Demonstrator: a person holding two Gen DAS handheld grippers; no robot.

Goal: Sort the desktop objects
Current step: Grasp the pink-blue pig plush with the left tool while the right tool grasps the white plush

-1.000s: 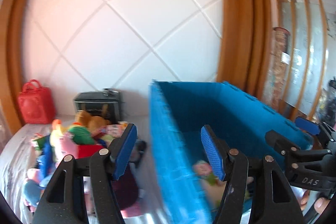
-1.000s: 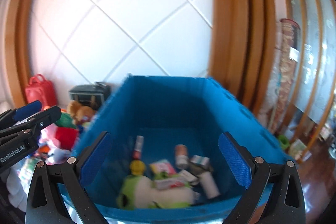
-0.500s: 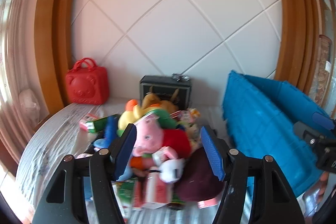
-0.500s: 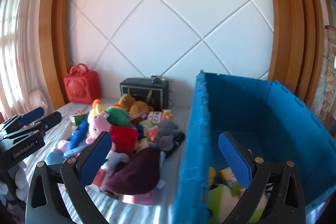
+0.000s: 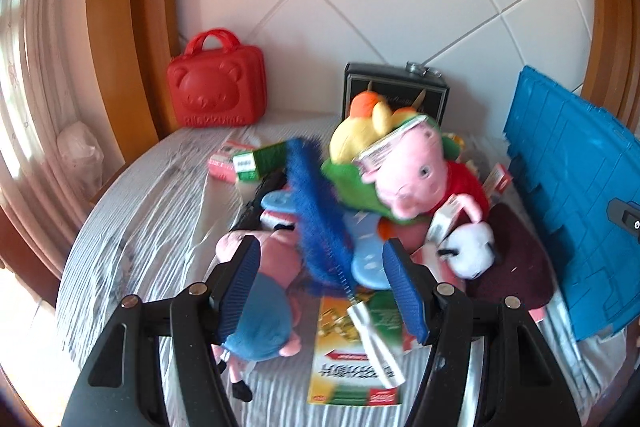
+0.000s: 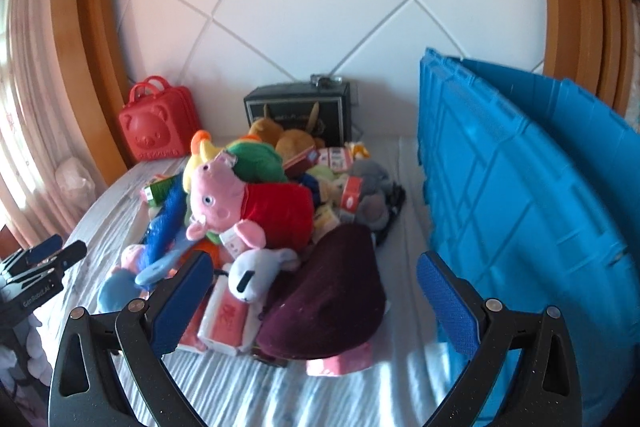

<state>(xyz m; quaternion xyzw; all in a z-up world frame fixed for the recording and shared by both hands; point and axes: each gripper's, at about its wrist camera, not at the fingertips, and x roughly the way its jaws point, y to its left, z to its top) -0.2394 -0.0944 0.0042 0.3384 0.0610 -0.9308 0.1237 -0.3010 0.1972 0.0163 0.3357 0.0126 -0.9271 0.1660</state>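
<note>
A heap of toys and small boxes lies on the striped cloth. On top is a pink pig plush (image 5: 412, 175) (image 6: 232, 199) in a red dress. My left gripper (image 5: 322, 291) is open, low over the heap's near side. A fuzzy blue brush (image 5: 316, 211) runs between its jaws without touching the pads, and a small pig plush in blue (image 5: 260, 319) lies by the left finger. My right gripper (image 6: 316, 303) is open just above a maroon cushion (image 6: 332, 291) and a white plush (image 6: 256, 275). The blue crate (image 6: 520, 211) (image 5: 568, 195) stands to the right.
A red bear-faced case (image 5: 216, 95) (image 6: 158, 123) and a black box (image 5: 396, 91) (image 6: 298, 105) stand against the white quilted back wall. A flat green and orange carton (image 5: 352, 379) lies nearest me. The cloth-covered table (image 5: 152, 211) curves away on the left, near a curtain.
Both views have swung left, from the blue crate's inside to the toy heap, and sunk closer to it. Neither gripper's jaws have changed their width.
</note>
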